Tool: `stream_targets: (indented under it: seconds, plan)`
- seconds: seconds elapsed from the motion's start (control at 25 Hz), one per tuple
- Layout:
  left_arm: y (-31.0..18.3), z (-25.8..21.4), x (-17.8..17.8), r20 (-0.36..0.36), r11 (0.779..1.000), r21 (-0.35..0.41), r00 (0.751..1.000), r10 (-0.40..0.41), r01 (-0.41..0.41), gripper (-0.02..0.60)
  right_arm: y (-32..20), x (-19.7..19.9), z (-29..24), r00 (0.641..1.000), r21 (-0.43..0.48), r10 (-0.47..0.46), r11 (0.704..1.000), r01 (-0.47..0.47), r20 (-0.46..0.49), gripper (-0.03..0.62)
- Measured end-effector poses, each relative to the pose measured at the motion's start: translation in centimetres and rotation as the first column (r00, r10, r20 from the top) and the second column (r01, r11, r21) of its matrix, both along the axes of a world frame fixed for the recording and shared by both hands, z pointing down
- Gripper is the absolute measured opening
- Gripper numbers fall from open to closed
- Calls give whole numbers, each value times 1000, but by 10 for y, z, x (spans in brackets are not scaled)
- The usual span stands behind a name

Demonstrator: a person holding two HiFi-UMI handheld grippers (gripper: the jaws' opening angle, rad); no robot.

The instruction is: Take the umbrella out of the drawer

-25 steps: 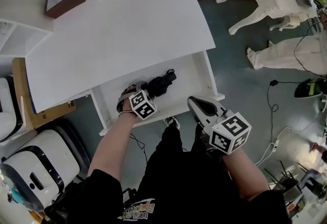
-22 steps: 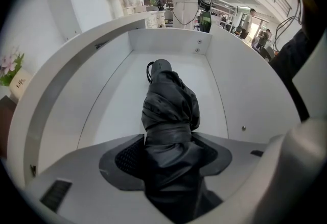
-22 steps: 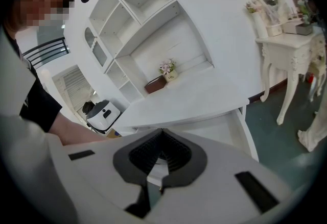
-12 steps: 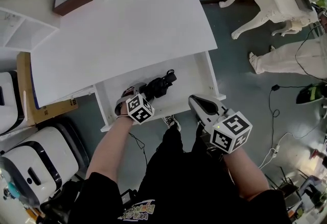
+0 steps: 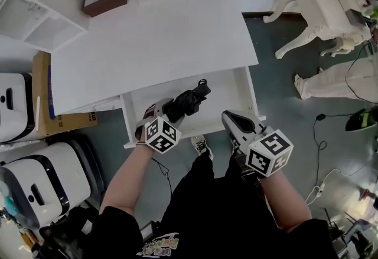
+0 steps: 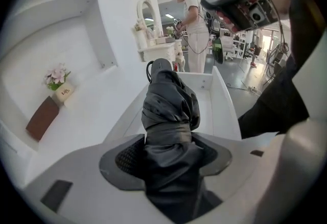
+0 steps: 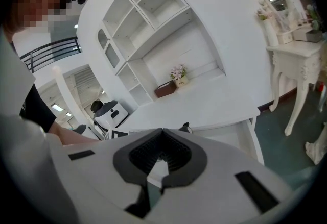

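white desk [image 5: 153, 39] on dark floor [image 5: 277, 89], its drawer [image 5: 230, 94] open.

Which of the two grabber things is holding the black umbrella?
The left gripper: its jaws are clamped on the folded black umbrella at the open drawer. The right gripper is shut with nothing between its jaws.

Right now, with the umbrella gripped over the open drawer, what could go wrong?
The left gripper clamps the umbrella by folded fabric near one end; the long free part could sag or slip from the jaws.
Its far tip points toward the front edge of the desk and might catch there.
The right gripper is shut and empty near the drawer, giving no support.
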State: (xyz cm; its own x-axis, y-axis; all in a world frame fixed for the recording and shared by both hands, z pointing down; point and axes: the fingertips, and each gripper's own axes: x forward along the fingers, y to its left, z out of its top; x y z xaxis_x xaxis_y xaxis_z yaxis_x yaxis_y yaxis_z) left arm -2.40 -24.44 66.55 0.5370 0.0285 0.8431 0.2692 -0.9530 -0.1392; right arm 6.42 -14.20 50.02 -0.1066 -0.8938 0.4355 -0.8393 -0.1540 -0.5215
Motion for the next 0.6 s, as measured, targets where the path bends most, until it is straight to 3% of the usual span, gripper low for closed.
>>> stream_targets:
  seconds: [0.16, 0.32, 0.44, 0.6]
  plan:
    - [-5, -34, 1, -96, 994, -15, 990, -106, 105, 265, -4, -2, -7, 999, 25, -31, 999, 31, -11, 2]
    - [-8, -71, -3, -182, 972, -63, 955, -233, 225, 265, -9, -3, -18, 998, 50, -68, 996, 68, -19, 2]
    - [-10, -98, -7, -245, 938, -122, 906, -345, 324, 265, -16, -3, -26, 993, 70, -117, 991, 118, -31, 2]
    - [-7, -130, -14, -312, 862, -239, 805, -504, 447, 265, -24, -2, -37, 984, 91, -177, 980, 180, -36, 2]
